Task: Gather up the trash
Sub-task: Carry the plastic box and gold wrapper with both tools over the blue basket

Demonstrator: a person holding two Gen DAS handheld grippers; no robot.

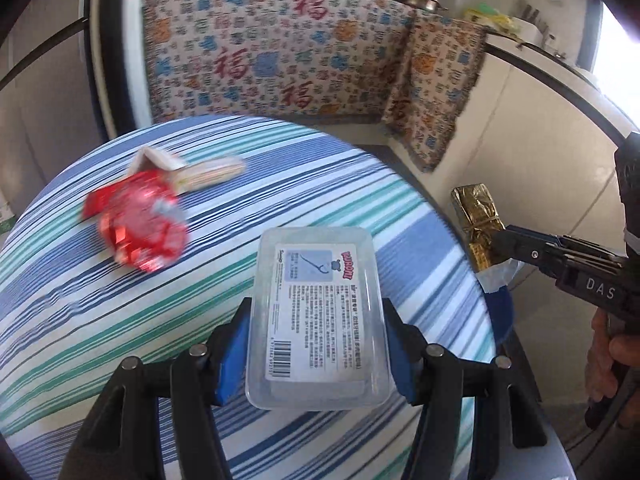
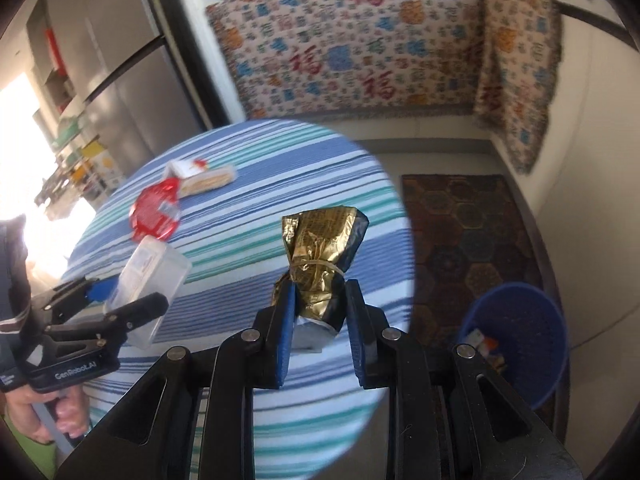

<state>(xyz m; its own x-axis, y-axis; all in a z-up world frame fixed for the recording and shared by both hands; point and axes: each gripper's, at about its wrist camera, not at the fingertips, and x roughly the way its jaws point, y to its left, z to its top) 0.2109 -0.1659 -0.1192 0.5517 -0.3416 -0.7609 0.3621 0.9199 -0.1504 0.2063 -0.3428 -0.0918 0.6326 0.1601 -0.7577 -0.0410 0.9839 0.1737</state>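
Observation:
My left gripper (image 1: pixel 316 344) is shut on a clear plastic box (image 1: pixel 316 316) with a white label and holds it above the striped round table (image 1: pixel 120 300). It also shows in the right wrist view (image 2: pixel 116 300) with the clear plastic box (image 2: pixel 150 280). My right gripper (image 2: pixel 320 320) is shut on a gold foil packet (image 2: pixel 320 252) tied with a rubber band, held near the table's right edge. The gold foil packet (image 1: pixel 476 224) also shows in the left wrist view. A red crumpled wrapper (image 1: pixel 140 224) (image 2: pixel 154 212) and a small open carton (image 1: pixel 192 170) (image 2: pixel 200 176) lie on the table.
A blue basket bin (image 2: pixel 516 336) with some scraps stands on the floor to the right of the table, on a dark patterned rug (image 2: pixel 468 232). A cabinet draped in patterned cloth (image 1: pixel 280 52) stands behind. A grey fridge (image 2: pixel 132 80) is at the left.

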